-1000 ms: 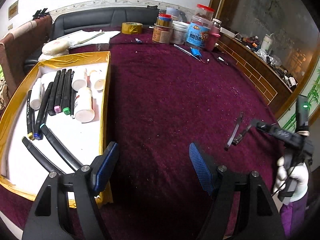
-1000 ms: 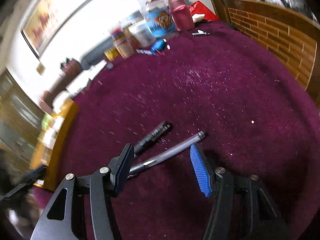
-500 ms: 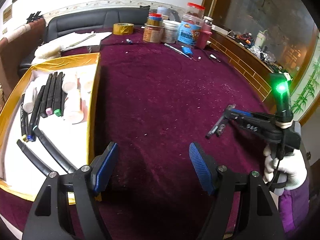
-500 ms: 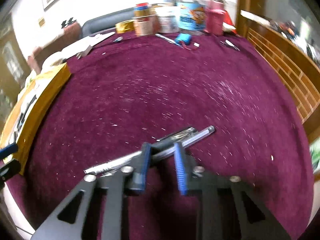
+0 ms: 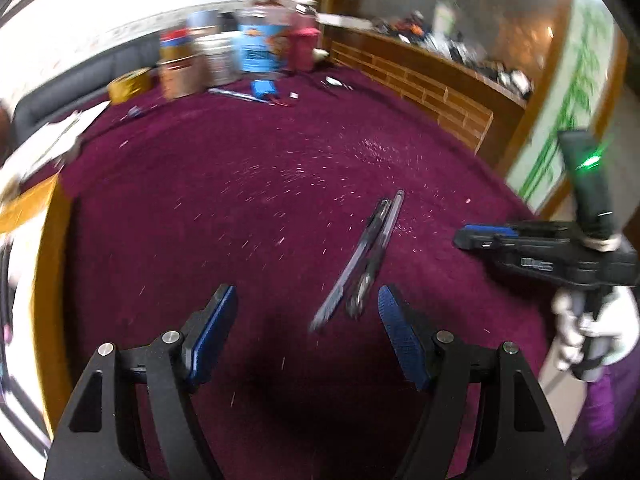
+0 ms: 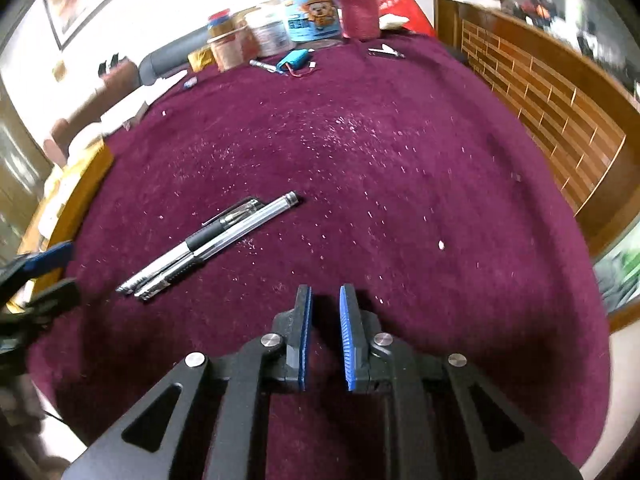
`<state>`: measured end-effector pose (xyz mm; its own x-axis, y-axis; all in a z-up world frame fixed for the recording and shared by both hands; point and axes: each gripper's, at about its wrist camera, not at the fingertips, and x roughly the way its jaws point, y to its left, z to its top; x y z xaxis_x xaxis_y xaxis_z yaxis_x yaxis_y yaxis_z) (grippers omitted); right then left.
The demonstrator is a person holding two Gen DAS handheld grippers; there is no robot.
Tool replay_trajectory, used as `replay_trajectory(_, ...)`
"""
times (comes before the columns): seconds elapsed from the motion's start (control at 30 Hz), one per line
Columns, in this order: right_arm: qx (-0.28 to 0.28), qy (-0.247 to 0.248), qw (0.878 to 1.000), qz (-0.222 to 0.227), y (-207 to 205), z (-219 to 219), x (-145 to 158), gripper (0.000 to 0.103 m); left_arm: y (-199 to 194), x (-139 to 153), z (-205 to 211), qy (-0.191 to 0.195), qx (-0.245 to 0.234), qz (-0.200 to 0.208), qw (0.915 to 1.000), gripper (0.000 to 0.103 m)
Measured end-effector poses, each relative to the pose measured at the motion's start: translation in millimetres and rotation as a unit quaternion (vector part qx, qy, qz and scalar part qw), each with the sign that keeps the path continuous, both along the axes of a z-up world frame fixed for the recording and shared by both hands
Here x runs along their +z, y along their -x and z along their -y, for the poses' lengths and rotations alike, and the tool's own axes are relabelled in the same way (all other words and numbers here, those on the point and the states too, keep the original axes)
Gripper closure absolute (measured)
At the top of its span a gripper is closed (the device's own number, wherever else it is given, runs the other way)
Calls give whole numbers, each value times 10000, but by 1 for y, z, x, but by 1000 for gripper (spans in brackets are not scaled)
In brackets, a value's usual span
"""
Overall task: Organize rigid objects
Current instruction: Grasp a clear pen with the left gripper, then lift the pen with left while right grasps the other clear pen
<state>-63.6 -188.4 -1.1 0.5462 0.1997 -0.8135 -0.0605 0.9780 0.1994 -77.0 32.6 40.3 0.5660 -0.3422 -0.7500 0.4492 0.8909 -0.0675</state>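
Two pens side by side on the maroon desk, neither held.

My right hand-held gripper (image 6: 325, 300) sits nearly closed on nothing, pens (image 6: 208, 242) at centre-left of its view (touching each other). My left hand-held gripper (image 5: 306, 306) stands wide, pens (image 5: 362, 264) lying just ahead of its right finger.

The tabletop (image 6: 400, 184), covered in deep purple cloth flecked with pale specks, carries two pens (image 6: 208, 240) lying side by side and touching, near the middle. Along the far edge stand several jars and tins (image 6: 280, 28), with a roll of yellow tape (image 5: 128, 84), a small blue object (image 6: 296, 58) and a pen (image 6: 262, 65) just before them. A gold-edged tray (image 6: 80, 184) rests at the left margin.
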Motion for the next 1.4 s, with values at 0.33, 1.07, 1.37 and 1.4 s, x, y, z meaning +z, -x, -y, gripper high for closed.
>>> replay_trajectory(0.33, 364, -325, 9973, 549, 9, -8, -4, 58, -41, -33, 72, -478, -727, -397, 9954, 30)
replay_trajectory(1.07, 336, -121, 9987, 370, 14, -36, 8, 54, -29, -19, 9, 137, -237, -434, 9987, 96)
replay_trajectory(1.37, 326, -9, 9987, 392, 21, -42, 13, 54, -50, -30, 18, -18, -247, -448, 9987, 95)
replay_trajectory(1.4, 319, -15, 9988, 364, 19, -42, 12, 54, -49, -30, 19, -126, -242, -386, 9989, 95)
